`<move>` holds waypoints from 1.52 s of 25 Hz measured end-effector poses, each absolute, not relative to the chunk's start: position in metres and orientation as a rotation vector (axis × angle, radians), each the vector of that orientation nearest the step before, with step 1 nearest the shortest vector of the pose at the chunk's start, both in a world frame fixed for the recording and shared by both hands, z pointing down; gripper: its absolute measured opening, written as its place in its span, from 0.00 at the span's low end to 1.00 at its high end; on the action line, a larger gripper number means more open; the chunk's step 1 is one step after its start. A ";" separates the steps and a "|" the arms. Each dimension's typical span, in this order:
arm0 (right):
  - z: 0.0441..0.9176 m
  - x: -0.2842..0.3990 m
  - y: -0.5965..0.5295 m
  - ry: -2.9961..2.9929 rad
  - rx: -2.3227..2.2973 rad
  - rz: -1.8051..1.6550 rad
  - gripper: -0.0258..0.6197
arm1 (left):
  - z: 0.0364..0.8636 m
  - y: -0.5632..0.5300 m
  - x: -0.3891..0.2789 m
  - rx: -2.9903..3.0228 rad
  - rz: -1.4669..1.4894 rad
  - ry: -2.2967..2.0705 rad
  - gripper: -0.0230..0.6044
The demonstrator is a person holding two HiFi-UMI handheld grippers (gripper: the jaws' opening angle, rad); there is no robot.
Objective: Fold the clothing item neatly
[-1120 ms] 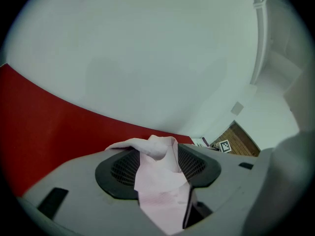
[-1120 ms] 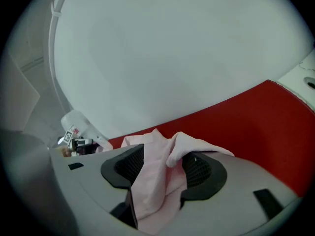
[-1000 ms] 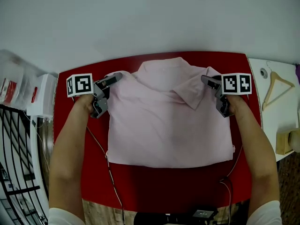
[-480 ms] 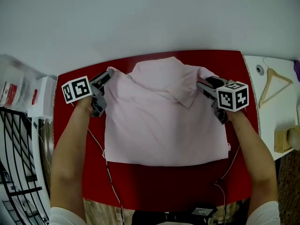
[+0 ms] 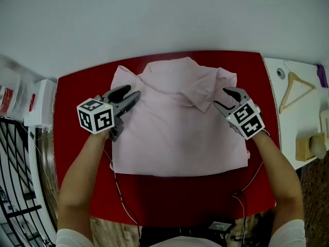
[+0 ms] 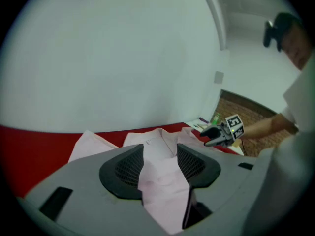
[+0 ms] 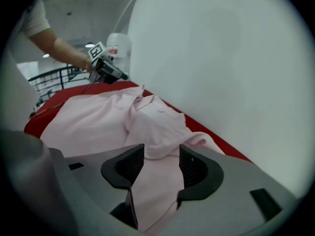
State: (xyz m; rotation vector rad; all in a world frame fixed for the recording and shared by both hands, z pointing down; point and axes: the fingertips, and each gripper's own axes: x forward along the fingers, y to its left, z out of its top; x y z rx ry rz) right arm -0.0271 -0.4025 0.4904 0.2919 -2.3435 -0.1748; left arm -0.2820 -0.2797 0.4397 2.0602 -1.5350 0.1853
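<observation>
I see the pink polo shirt (image 5: 180,133) lying flat on the red table (image 5: 82,91), collar at the far side. My left gripper (image 5: 132,91) hangs over its left shoulder with jaws apart, holding nothing. My right gripper (image 5: 221,97) sits over the right shoulder by the rumpled sleeve, also open, with cloth showing in the gap. A wooden hanger (image 5: 293,84) lies far right.

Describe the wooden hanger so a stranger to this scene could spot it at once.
Start at the red table holding the pink shirt. On the white surface at its right lies the wooden hanger: thin, V-shaped and hooked, unlike the chunky wooden block nearer the person.
</observation>
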 end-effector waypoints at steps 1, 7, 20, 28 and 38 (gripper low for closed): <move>0.495 -0.030 -0.386 -2.310 0.235 -0.245 0.38 | 0.442 -0.276 -0.270 2.122 0.249 -1.518 0.38; 0.532 -0.046 -0.332 -2.118 0.120 -0.423 0.38 | 0.461 -0.262 -0.213 2.387 0.521 -1.345 0.33; 0.500 -0.079 -0.392 -2.042 0.287 -0.589 0.08 | 0.458 -0.282 -0.195 2.478 0.653 -1.307 0.33; 0.487 -0.152 -0.467 -2.173 0.432 -0.438 0.08 | 0.482 -0.305 -0.175 2.572 1.041 -1.203 0.34; 0.468 -0.139 -0.473 -2.277 0.296 -0.480 0.39 | 0.516 -0.322 -0.191 2.480 1.086 -1.145 0.28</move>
